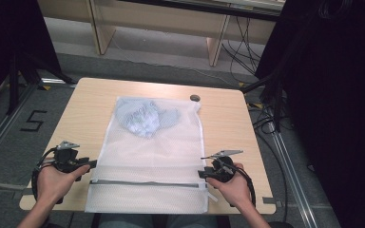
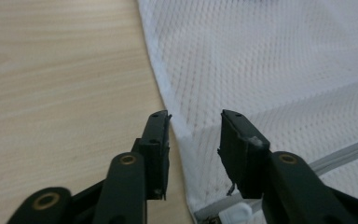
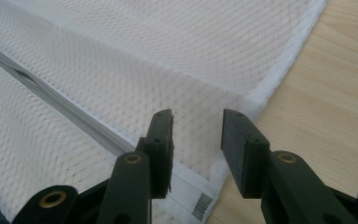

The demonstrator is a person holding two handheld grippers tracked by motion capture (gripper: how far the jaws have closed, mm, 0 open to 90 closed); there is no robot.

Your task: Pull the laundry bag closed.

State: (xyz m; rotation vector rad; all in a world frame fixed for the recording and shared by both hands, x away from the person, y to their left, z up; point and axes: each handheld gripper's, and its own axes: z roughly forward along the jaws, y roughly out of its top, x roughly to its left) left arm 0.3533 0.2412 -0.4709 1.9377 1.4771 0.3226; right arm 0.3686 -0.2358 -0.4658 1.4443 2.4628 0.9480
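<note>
Both jaw pairs wide, empty: left gripper (image 2: 193,135) & right gripper (image 3: 196,135) at bag (image 1: 147,161) edges. Risk: thin mesh slips, pads pinch one layer only.

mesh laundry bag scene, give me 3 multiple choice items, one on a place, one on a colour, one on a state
1. Where does the bundled cloth lie inside the mesh laundry bag?
A. at the end far from the person
B. at the near end by the zip
C. outside the bag on the table

2. What colour is the cloth?
A. red
B. pale blue
C. black

3. How do the jaws of the left gripper and the right gripper stand?
A. both open, gripping nothing
B. both shut on the bag
C. left shut, right open

Answers:
1 A, in the high view the bundle sits at the bag's far end, well beyond the grey zip.
2 B, it shows light blue through the white mesh.
3 A, each gripper view shows a clear gap between its jaws above the bag's edge.
</note>
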